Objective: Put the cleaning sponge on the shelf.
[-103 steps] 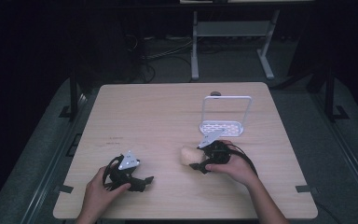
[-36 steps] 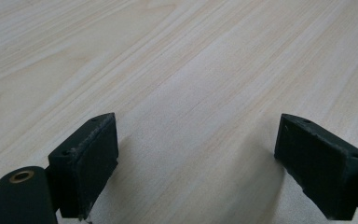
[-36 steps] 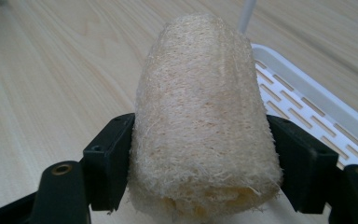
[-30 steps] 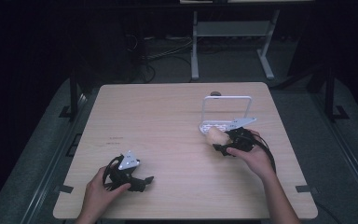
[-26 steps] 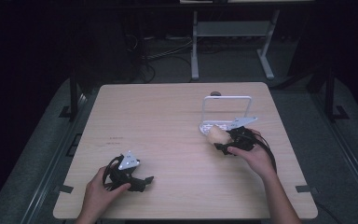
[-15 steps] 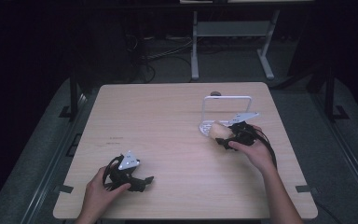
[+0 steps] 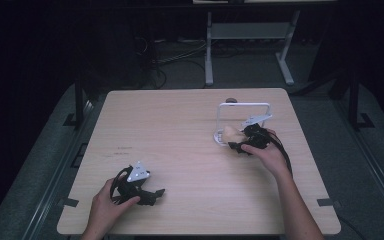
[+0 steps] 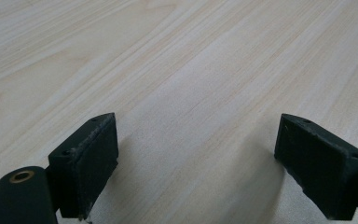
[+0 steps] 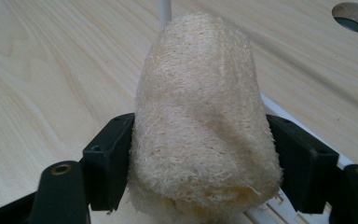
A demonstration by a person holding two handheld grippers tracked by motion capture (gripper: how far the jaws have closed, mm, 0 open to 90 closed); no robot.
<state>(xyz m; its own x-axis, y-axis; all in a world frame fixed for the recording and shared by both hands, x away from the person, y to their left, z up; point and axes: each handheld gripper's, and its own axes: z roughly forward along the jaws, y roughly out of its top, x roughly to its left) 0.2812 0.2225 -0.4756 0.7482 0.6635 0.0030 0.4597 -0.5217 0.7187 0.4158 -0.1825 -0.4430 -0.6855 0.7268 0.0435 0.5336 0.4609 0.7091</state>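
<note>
A pale, fibrous loofah sponge (image 9: 200,121) stands between the black jaws of my right gripper (image 9: 198,161), which is shut on it. In the high view the loofah sponge (image 7: 229,133) and right gripper (image 7: 237,142) are at the front left of a small white wire rack (image 7: 244,106) on the right half of the wooden table (image 7: 180,125). A white post of the rack (image 9: 165,11) rises just behind the sponge. My left gripper (image 7: 152,195) rests near the table's front left, held by a hand; its jaws (image 8: 205,172) stand wide open over bare wood.
A round hole (image 9: 356,17) is cut in the tabletop behind the rack, also seen as a dark spot, the hole (image 7: 231,100). Beyond the far edge are a metal stand (image 7: 247,47) and cables on a dark floor.
My right gripper has carried the sponge from the table's front middle away and to the right, up to the white rack. The left gripper has stayed where it was.
</note>
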